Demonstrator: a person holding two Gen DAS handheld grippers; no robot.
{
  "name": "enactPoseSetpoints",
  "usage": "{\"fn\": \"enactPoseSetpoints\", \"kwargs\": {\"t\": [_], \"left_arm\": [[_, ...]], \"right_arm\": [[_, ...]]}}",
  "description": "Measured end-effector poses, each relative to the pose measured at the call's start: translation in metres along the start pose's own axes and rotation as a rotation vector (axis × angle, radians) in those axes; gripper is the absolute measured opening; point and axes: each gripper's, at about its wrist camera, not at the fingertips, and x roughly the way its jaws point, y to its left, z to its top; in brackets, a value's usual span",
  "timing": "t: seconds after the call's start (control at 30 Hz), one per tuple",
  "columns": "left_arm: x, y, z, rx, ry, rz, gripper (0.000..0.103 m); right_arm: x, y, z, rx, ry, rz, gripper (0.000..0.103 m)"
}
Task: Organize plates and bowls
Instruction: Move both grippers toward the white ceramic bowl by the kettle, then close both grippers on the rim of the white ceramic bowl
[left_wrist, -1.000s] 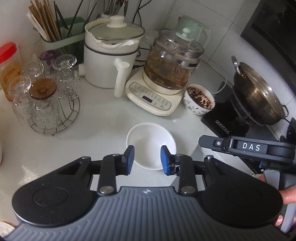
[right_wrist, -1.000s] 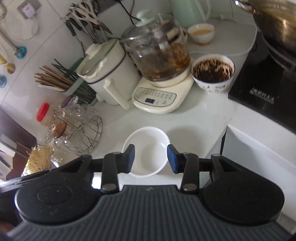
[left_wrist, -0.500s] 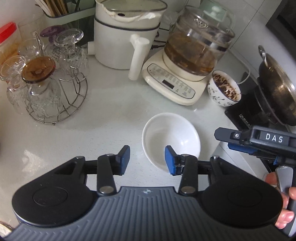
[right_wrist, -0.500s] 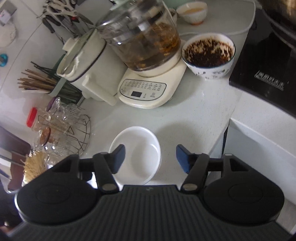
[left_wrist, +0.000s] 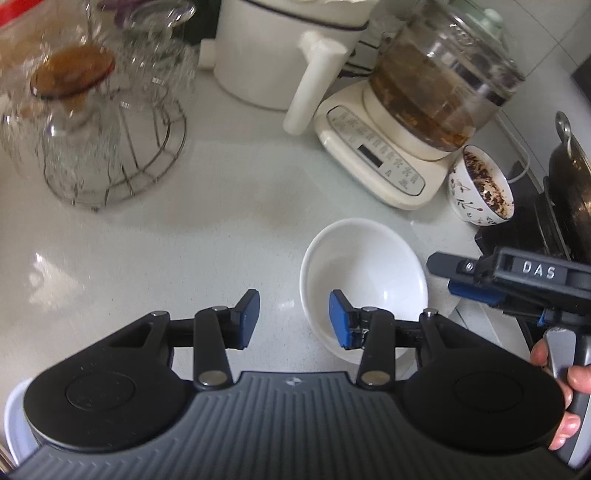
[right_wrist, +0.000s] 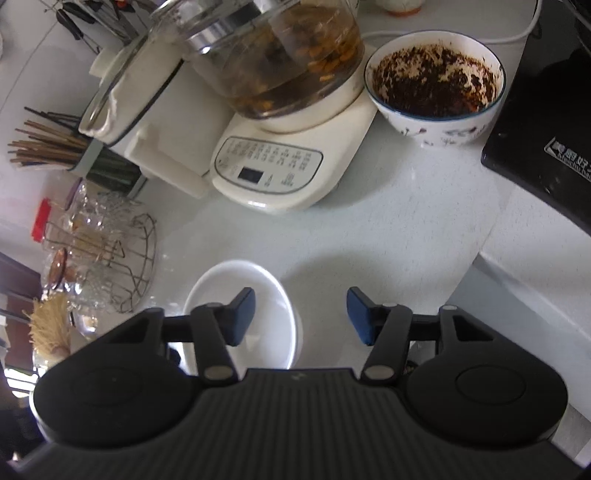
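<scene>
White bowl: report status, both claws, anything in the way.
Left claw open, empty. Right claw open, straddling near rim of white bowl, no grip. Bowl upright on counter. Dirty bowl and kettle base stand behind, apart.

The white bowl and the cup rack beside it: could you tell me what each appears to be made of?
White bowl: probably glazed ceramic or porcelain; smooth, glossy, opaque, with soft highlights, though melamine can't be ruled out.
Cup rack: bare metal wire, thin and shiny grey, likely steel.
The cups on it look like clear glass, being see-through with bright glints.

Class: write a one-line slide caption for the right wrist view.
Open right gripper hovers above an empty white bowl, near a dirty patterned bowl.
</scene>
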Motion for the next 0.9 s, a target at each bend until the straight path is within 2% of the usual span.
{"fn": "enactPoseSetpoints", "kwargs": {"t": [0.13,0.23,0.43,0.6,0.73,0.9], "left_arm": [[0.009,0.002,-0.005,-0.008,0.021,0.017,0.047],[0.012,0.002,-0.008,0.002,0.029,-0.003,0.046],[0.014,0.002,-0.008,-0.001,0.041,-0.013,0.041],[0.014,-0.004,-0.005,0.027,0.04,-0.015,0.033],[0.013,-0.005,-0.004,0.028,0.032,-0.038,0.01],[0.013,-0.007,-0.004,0.03,0.022,-0.037,0.01]], "right_arm": [[0.012,-0.004,0.002,-0.025,0.035,-0.002,0.048],[0.021,-0.007,0.002,-0.025,0.078,0.016,0.036],[0.024,-0.006,0.002,-0.032,0.09,0.044,0.026],[0.027,-0.003,0.001,-0.041,0.095,0.055,0.017],[0.027,-0.003,0.002,-0.041,0.099,0.077,0.014],[0.024,-0.002,0.002,-0.052,0.09,0.09,0.008]]}}
